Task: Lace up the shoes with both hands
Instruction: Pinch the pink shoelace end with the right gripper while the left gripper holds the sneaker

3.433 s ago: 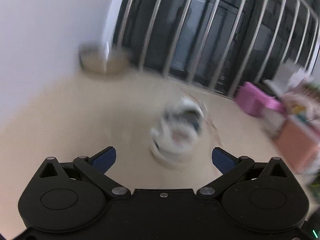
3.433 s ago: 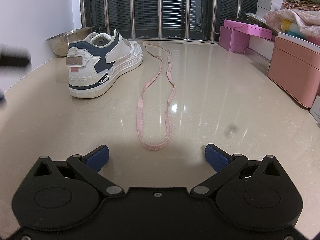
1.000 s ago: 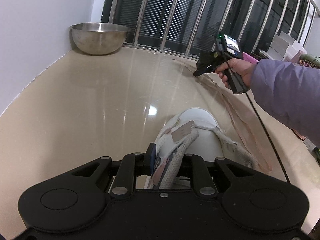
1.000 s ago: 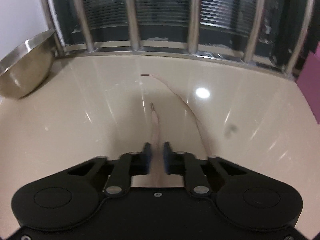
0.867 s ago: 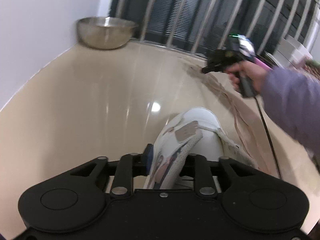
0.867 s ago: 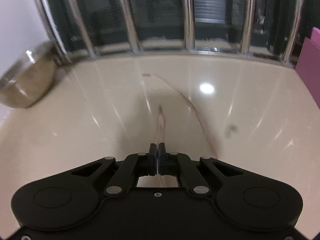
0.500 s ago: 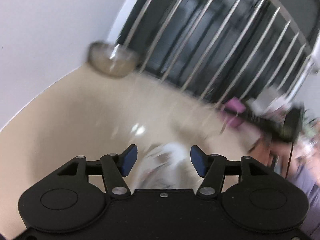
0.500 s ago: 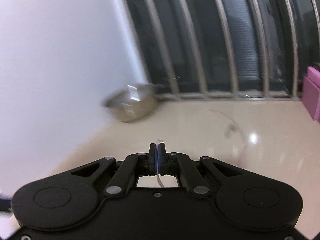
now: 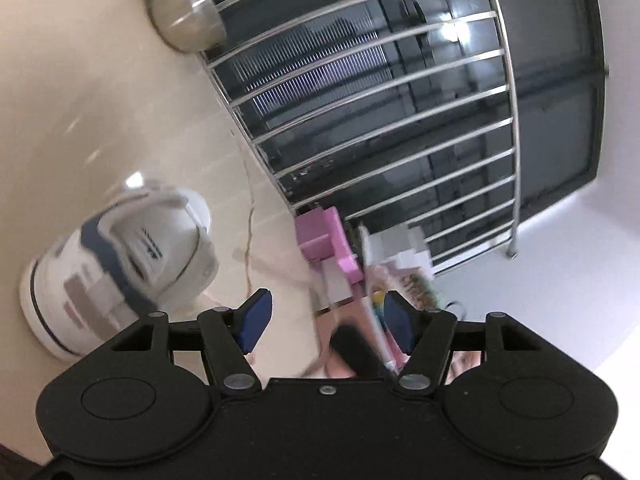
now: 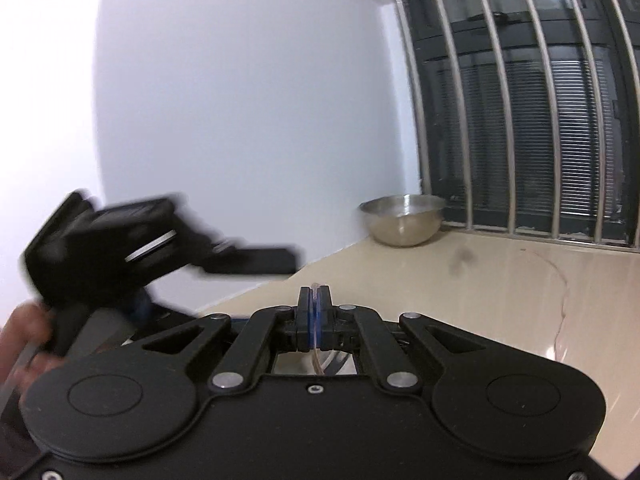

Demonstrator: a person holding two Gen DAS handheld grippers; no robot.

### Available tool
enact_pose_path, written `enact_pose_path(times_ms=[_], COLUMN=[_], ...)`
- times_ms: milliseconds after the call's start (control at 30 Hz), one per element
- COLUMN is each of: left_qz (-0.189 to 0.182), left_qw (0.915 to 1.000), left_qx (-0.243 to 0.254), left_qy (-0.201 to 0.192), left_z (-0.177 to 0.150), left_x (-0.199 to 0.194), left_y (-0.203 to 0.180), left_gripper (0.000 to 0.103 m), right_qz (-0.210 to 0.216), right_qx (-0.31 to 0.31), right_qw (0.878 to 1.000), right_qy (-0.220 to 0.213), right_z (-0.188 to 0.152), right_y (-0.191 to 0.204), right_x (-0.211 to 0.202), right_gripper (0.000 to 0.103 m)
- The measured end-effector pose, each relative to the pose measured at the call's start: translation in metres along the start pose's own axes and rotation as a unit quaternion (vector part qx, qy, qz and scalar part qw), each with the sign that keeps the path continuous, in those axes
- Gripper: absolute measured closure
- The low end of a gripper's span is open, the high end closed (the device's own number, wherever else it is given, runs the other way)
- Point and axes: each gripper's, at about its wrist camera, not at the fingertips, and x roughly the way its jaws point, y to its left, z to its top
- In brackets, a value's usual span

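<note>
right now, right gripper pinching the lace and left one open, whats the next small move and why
Probably carry the pink lace tip over to the sneaker. The right gripper is shut on the lace, but the shoe sits off to the side, outside the left gripper, whose jaws have just opened and hold nothing.

Shoe [image 9: 120,264] sat on floor [image 9: 80,120], lace [image 9: 249,232] trailing right of it; bowl [image 10: 402,220] far, against bars [image 10: 520,120]; boxes [image 9: 324,240] right.
</note>
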Motion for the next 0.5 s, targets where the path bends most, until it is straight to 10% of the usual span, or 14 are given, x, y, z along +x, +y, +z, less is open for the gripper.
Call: enact_pose_path(times_ms=[67, 200, 500], left_qz=[-0.007, -0.005, -0.005], left_qw=[0.9999, 0.9999, 0.9947], left_qx=[-0.011, 0.016, 0.103], left_qy=[0.002, 0.004, -0.004], left_z=[0.003, 0.005, -0.009], left_x=[-0.003, -0.009, -0.015], left_y=[0.003, -0.006, -0.046], left_gripper=[0.048, 0.102, 0.102], right_qz=[0.011, 0.006, -0.014], right_qx=[0.003, 0.000, 0.018], right_qw=[1.000, 1.000, 0.999], right_qy=[0.004, -0.001, -0.029], right_z=[-0.008, -0.015, -0.020], right_y=[0.010, 0.026, 0.040], right_x=[-0.008, -0.022, -0.034], right_gripper=[0.103, 0.103, 0.103])
